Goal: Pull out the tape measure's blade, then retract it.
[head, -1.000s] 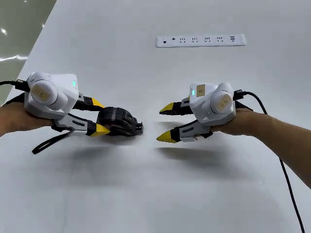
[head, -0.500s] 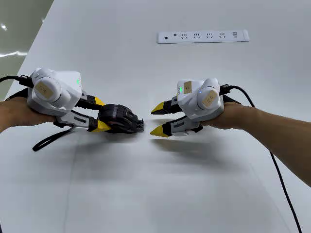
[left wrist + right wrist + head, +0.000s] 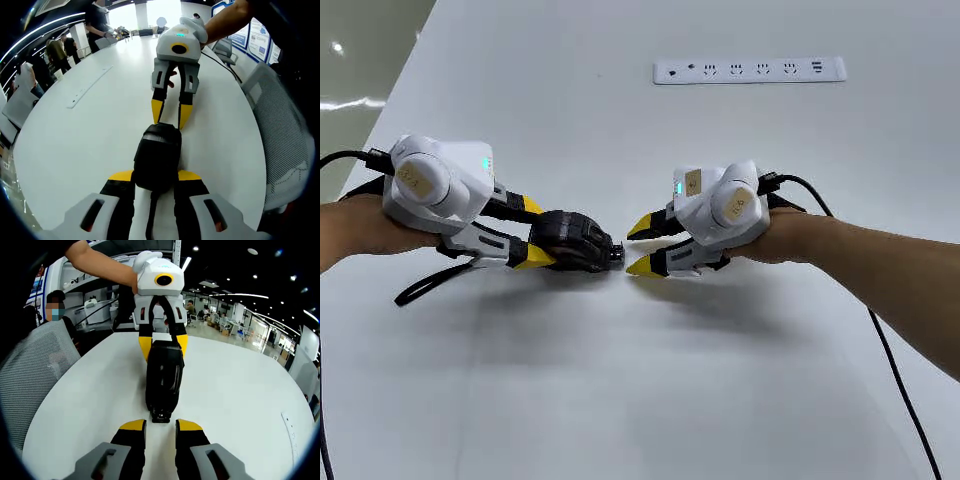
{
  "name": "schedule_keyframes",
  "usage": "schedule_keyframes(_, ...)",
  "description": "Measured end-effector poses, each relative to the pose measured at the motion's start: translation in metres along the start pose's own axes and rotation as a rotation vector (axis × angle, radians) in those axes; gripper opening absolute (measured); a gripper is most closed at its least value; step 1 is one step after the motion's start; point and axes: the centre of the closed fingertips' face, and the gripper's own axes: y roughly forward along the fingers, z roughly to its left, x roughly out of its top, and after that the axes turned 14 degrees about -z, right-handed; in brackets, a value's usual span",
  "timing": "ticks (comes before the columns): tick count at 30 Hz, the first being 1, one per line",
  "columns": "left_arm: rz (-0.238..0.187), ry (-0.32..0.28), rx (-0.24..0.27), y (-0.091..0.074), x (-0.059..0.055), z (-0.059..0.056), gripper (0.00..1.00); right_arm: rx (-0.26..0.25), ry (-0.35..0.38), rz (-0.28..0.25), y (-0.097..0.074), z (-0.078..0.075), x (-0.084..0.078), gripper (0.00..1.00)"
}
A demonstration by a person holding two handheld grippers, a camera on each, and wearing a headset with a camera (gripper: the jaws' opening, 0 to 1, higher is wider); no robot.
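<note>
- The left gripper's jaws were clamped on the black tape measure, one yellow tip on each side of its case. The right gripper's jaws stood narrowly apart, with nothing between them.
- The tape measure sat on the white table, held between my two grippers, with its blade end pointing at the right gripper.
- From the right gripper view, the blade's hook sat just ahead of the gap between my own tips. I could not tell whether they touched it.
- From the left gripper view, the case ran forward from my jaws to the facing right gripper.
- Compared with a second earlier, the right gripper had closed in from well apart to just beside the hook, and its jaws had narrowed. The left gripper's hold looked unchanged.
- The tape measure's black wrist strap trailed on the table under the left gripper.
- A white power strip lay well beyond, and a black cable ran back from the right gripper along my arm.
- Nothing stood between the right jaws and the hook.
</note>
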Motion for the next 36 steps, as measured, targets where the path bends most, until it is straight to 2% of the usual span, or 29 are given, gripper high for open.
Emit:
schedule_keyframes(19, -0.009, -0.022, -0.003, 0.000, 0.000, -0.001, 0.24, 0.019, 0.007, 0.005, 0.015, 0.001, -0.001, 0.12)
schedule_keyframes(28, -0.017, -0.036, -0.007, 0.000, 0.000, -0.001, 0.24, 0.019, 0.015, 0.002, 0.015, 0.002, -0.001, 0.10)
schedule_keyframes(36, -0.019, -0.047, -0.006, 0.000, 0.000, -0.001, 0.24, 0.023, -0.012, 0.010, 0.014, 0.002, -0.001, 0.09)
